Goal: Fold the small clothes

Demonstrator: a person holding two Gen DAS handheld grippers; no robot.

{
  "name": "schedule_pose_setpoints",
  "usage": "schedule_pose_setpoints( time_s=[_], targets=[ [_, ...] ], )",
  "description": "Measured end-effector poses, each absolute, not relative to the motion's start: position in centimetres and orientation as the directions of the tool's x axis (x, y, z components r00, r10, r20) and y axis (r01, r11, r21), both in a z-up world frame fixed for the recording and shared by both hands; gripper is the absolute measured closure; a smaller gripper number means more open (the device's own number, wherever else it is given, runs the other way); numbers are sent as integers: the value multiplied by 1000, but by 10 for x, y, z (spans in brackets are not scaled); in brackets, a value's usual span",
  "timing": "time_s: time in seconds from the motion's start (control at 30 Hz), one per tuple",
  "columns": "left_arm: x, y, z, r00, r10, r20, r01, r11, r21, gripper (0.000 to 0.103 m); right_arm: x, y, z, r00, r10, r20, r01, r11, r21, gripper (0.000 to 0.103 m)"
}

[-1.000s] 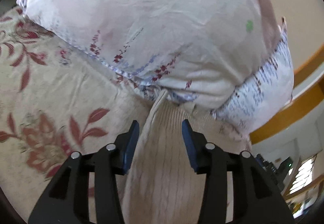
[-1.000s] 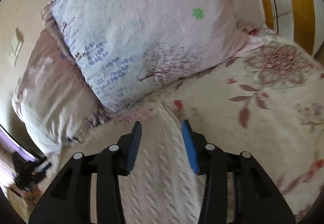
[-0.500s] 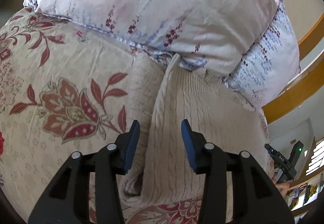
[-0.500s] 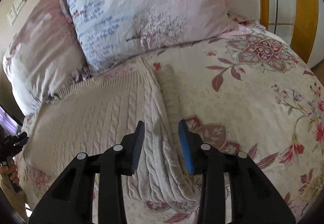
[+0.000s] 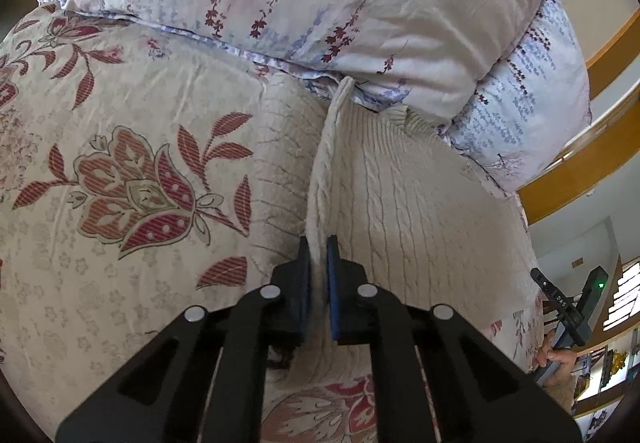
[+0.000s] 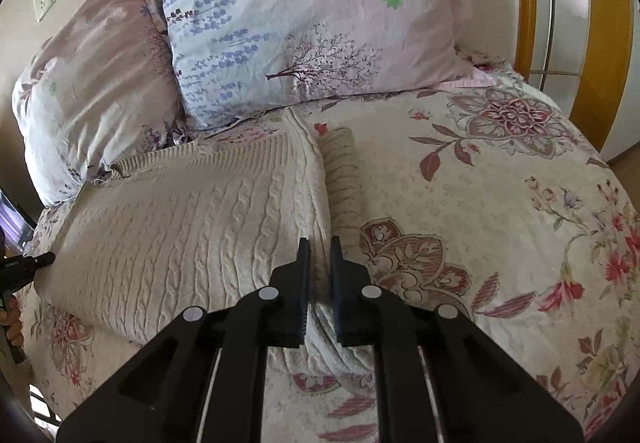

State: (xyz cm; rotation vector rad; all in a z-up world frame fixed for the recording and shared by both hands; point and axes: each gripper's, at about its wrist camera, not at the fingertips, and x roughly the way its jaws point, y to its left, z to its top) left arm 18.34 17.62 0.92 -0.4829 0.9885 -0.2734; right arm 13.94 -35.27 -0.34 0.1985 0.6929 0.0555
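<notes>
A cream cable-knit sweater (image 5: pixel 404 203) lies flat on the flowered bedspread, its top edge against the pillows. It also shows in the right wrist view (image 6: pixel 192 227), with one sleeve (image 6: pixel 342 179) folded along its right side. My left gripper (image 5: pixel 318 249) is shut on the sweater's left side edge, near the hem. My right gripper (image 6: pixel 319 249) is shut on the sweater's right side edge, near the hem. Both pinch a raised ridge of knit.
Two flowered pillows (image 6: pixel 312 23) (image 6: pixel 88 83) lean at the head of the bed, touching the sweater. The bedspread (image 6: pixel 500 203) spreads wide to the right. A wooden frame (image 6: pixel 600 23) stands at the far right. The other gripper shows at the bed's side (image 5: pixel 568 307).
Both grippers drew back from the pillows toward the sweater's hem, then closed from open onto its side edges.
</notes>
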Motion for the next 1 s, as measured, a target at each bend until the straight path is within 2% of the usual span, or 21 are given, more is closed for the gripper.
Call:
schedule_pose_setpoints(
  time_s=[0.17, 0.33, 0.43, 0.57, 0.63, 0.7, 0.77, 0.87, 1.0],
  targets=[
    [176, 184, 11, 524, -451, -723, 16, 854, -521, 96, 133, -354, -6, 760, 118, -639, 35, 974, 222, 93],
    [176, 189, 4, 523, -453, -722, 3, 848, -530, 96, 148, -352, -7, 777, 40, -628, 77, 985, 157, 93],
    [177, 188, 1, 522, -451, -724, -8, 846, -533, 95, 167, -352, -20, 726, 22, -687, 95, 987, 132, 93],
    [176, 183, 5, 530, -433, -729, -1, 860, -511, 91, 165, -351, -19, 721, 9, -692, 106, 987, 123, 91],
    [175, 181, 13, 546, -428, -720, 14, 864, -503, 83, 160, -350, -12, 730, 7, -684, 117, 984, 135, 83],
    [173, 181, 24, 580, -412, -703, 27, 872, -489, 68, 154, -343, -1, 754, 10, -657, 107, 985, 137, 70],
    [170, 175, 37, 620, -397, -677, 59, 884, -464, 63, 152, -331, 7, 775, 31, -632, 67, 989, 130, 60],
    [169, 154, 49, 635, -404, -659, 124, 895, -429, 53, 157, -301, 9, 766, 105, -634, -39, 992, 116, 57],
    [178, 125, 43, 603, -396, -693, 161, 911, -380, 52, 171, -269, 1, 733, 141, -665, -110, 990, 89, 57]
  ],
)
